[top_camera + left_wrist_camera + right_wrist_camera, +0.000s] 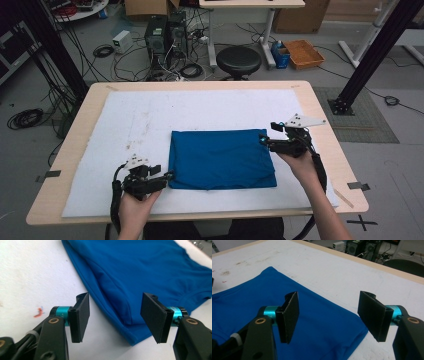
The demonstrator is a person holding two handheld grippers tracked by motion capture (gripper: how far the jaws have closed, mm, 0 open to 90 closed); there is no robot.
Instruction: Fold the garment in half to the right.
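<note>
A folded blue cloth (221, 158) lies flat on the white mat (200, 112) in the middle of the table. My left gripper (167, 176) sits at the cloth's near left corner, jaws open. In the left gripper view that corner of the blue cloth (132, 337) lies on the mat between the open jaws of the left gripper (120, 317), untouched by the pads. My right gripper (264, 141) is at the cloth's far right corner, open. In the right gripper view the right gripper (334, 317) hangs over the blue cloth (317, 322), whose corner lies between the spread jaws.
The wooden table's edge (200, 216) frames the mat. Beyond the far edge stand a black stool (238, 60), computer towers (165, 35) with loose cables, and an orange tray (304, 53) on the floor. Black frame posts (372, 55) rise at both sides.
</note>
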